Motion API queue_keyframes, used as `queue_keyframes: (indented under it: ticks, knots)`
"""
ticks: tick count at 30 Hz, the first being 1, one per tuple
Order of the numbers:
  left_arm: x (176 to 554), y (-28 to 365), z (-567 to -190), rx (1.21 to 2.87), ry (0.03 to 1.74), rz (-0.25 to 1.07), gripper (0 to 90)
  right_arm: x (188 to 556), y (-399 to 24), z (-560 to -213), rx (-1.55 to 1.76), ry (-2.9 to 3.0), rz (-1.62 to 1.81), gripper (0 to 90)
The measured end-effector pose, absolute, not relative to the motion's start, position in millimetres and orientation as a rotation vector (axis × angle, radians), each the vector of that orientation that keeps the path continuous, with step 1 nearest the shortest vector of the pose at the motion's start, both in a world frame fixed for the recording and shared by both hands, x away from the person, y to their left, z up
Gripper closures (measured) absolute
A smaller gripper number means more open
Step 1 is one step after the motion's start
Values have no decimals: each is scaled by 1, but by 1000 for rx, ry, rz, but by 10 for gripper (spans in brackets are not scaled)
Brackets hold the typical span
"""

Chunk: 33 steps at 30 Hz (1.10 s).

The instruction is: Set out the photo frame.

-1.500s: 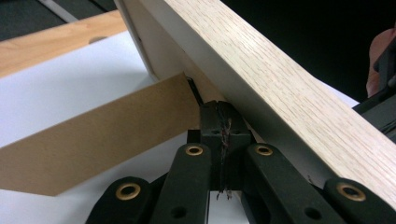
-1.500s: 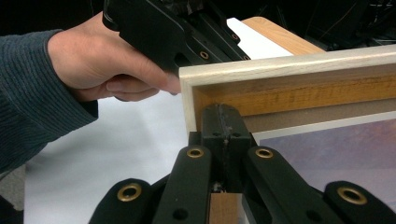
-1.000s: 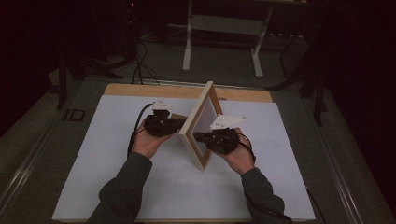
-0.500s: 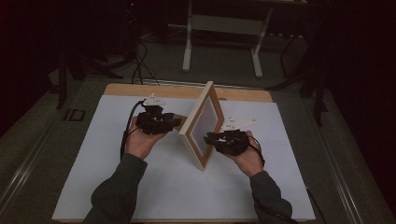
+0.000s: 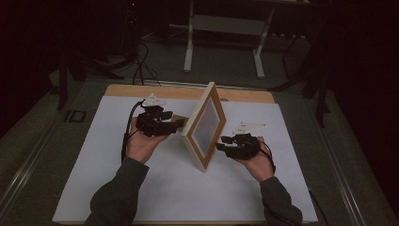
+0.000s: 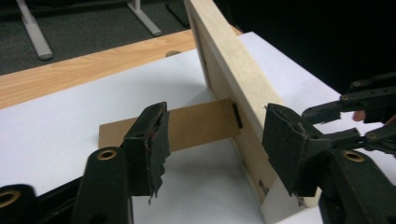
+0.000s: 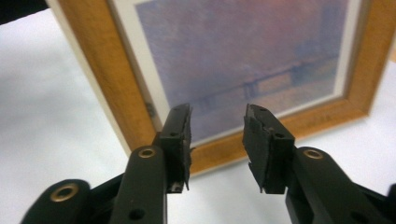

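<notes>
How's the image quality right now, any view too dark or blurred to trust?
High view: dim, dark surroundings, picture frame still readable. Left gripper view: sharp, brown stand clear. Right gripper view: jaws crisp, the print behind them soft and slightly blurred.

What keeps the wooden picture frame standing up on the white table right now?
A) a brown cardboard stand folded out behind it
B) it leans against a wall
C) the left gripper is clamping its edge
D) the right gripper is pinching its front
A: in the left gripper view the brown cardboard stand juts from the back of the picture frame onto the table, and both grippers' jaws are open and off it.
</notes>
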State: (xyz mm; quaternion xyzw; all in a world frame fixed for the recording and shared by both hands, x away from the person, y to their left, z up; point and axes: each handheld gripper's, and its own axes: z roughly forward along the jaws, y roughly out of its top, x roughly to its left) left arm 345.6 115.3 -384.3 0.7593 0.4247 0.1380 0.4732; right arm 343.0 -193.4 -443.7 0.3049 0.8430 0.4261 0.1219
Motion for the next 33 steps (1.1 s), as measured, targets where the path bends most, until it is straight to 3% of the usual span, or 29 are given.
queue_keyframes:
  ticks: [6, 19, 24, 29, 33]
  knots:
    - [338, 108, -383, 1861, 1008, 328, 374, 343, -203, -448, 927, 2444, 1219, 548]
    - [325, 87, -395, 1925, 958, 338, 361, 343, -213, -450, 960, 2432, 1220, 533]
    - [324, 80, -404, 1948, 961, 339, 421, 342, -214, -451, 957, 2435, 1214, 538]
    - [322, 77, -407, 1946, 953, 336, 543, 342, -216, -452, 969, 2434, 1211, 539]
    - [320, 74, -408, 1957, 955, 357, 553, 342, -217, -453, 967, 2429, 1215, 539]
